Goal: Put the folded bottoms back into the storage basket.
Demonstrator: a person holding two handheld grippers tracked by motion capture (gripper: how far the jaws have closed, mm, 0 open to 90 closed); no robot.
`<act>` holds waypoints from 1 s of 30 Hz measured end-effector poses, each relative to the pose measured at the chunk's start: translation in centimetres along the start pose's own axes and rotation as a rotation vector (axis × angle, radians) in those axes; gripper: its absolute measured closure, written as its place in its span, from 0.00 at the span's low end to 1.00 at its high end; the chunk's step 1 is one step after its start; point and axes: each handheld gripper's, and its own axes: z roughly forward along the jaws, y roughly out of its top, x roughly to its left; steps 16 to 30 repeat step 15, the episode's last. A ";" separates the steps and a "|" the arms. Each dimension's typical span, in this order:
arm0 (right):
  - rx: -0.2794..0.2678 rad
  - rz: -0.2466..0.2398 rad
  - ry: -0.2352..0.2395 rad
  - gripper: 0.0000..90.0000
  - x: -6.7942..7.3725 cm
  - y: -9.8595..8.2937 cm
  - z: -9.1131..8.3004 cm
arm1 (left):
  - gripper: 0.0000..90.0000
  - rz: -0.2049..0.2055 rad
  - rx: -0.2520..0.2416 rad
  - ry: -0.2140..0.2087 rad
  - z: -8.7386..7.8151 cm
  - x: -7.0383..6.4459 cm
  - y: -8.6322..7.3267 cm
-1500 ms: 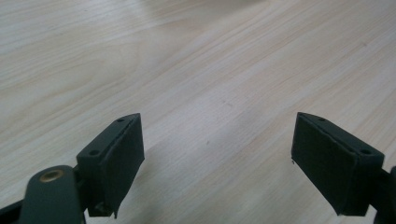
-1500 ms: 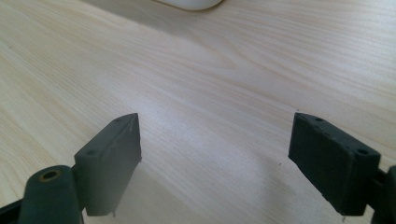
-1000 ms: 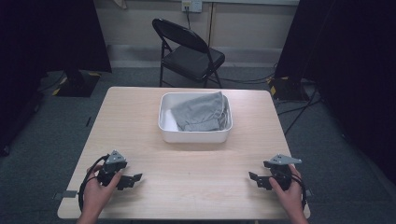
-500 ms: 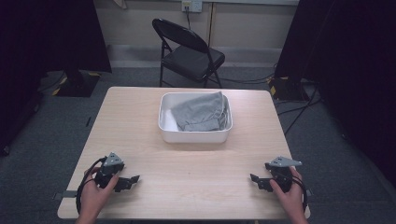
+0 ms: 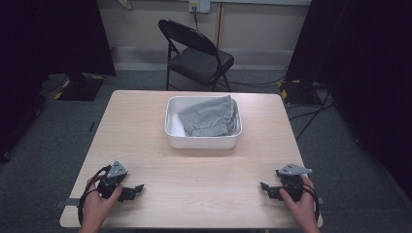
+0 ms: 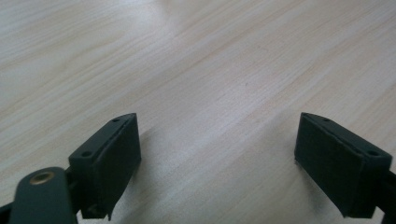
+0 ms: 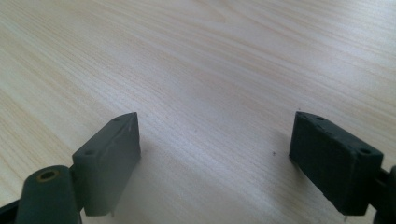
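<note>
A white tub (image 5: 203,141) stands in the middle of the wooden table (image 5: 145,145), with a crumpled grey cloth (image 5: 209,116) inside it. Near the table's front left corner a hand rests my left gripper (image 5: 138,189) on the wood, jaws wide apart and empty. In the left gripper view the left gripper (image 6: 219,154) frames bare wood. At the front right, my right gripper (image 5: 265,188) lies on the table in the other hand, also open. The right gripper view has the right gripper (image 7: 215,154) with bare wood between its fingers (image 7: 112,158).
A black folding chair (image 5: 194,53) stands behind the table's far edge. Dark curtains hang at both sides, and cables run over the grey carpet at the right. Bare wood stretches between the tub and both grippers.
</note>
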 end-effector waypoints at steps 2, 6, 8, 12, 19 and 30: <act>0.000 0.000 -0.001 0.17 0.0 0.0 0.0 | 0.11 0.004 -0.028 -0.004 0.2 0.1 -0.4; 0.000 0.003 -0.005 0.17 0.0 -0.1 -0.1 | 0.05 0.010 -0.020 -0.010 0.2 0.0 -0.3; -0.001 0.004 -0.008 0.17 0.1 -0.1 -0.1 | 0.04 0.018 -0.015 -0.013 0.3 0.0 -0.3; 0.000 0.008 -0.012 0.17 0.1 -0.2 -0.2 | 0.03 0.018 -0.013 -0.013 0.3 0.0 -0.3; 0.000 0.009 -0.012 0.17 0.1 -0.2 -0.2 | 0.02 0.019 -0.012 -0.014 0.3 0.0 -0.3; 0.000 0.009 -0.012 0.17 0.1 -0.2 -0.2 | 0.02 0.019 -0.012 -0.014 0.3 0.0 -0.3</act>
